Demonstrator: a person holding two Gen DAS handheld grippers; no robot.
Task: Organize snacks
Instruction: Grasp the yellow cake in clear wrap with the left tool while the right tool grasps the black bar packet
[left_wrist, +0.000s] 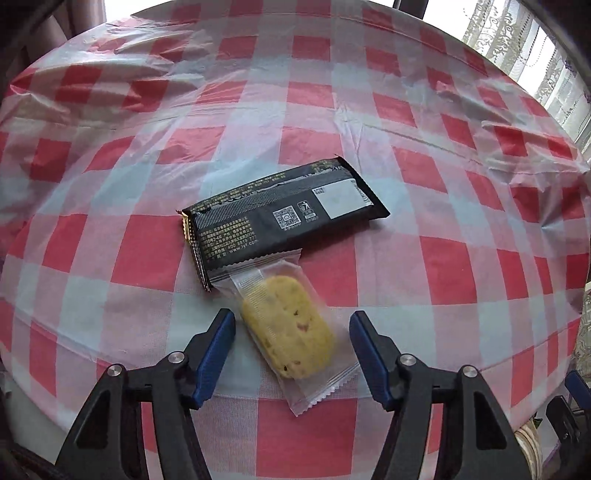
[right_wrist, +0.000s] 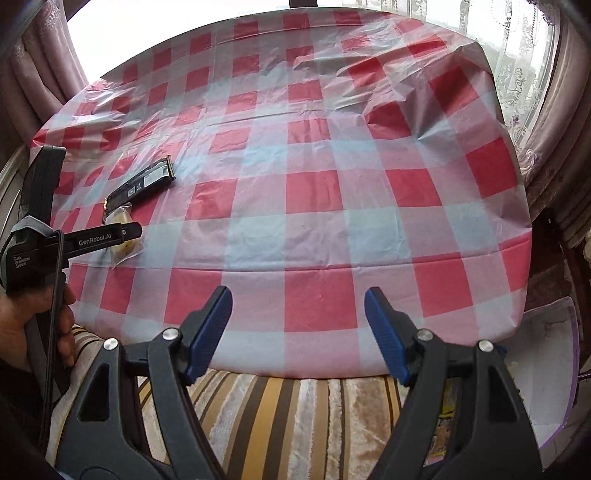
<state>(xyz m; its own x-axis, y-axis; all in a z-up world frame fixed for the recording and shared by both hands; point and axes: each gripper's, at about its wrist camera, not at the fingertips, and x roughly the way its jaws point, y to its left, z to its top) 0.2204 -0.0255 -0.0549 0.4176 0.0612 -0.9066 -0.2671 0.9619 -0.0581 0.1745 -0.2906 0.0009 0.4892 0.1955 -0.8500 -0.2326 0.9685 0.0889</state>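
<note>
- We are holding the left tongs (left_wrist: 291, 325) spread wide and empty just above the worktop (left_wrist: 461, 266), and the clear-wrapped yellow cake (left_wrist: 288, 326) is lying right in the gap between the two blue pads, touching neither as far as we can judge.
- We are reading the cake's long axis as running diagonally, from its far-left sealed end near the dark packet down to its near-right crimped end, so it is sitting askew to the line the pads close along; we are judging that a small twist of the wrist would square the grip across its short side.
- We are keeping the right tongs (right_wrist: 298, 325) equally wide and empty, hanging over the near edge of the worktop above a striped cushion (right_wrist: 280, 413), with both snacks lying well off to their far left; the left hand is plainly the nearer one for this pick.
- In the right wrist view we are seeing the left tool's arm crossing over the cake, hiding part of it.
- Just beyond the cake, the black snack bar (left_wrist: 284, 218) is lying flat with its long axis going left to right, and the cake's far seal is overlapping its near edge, so we are expecting a lift to nudge it.
- Farther on, only the red-checked cloth (left_wrist: 295, 92) is showing.
</note>
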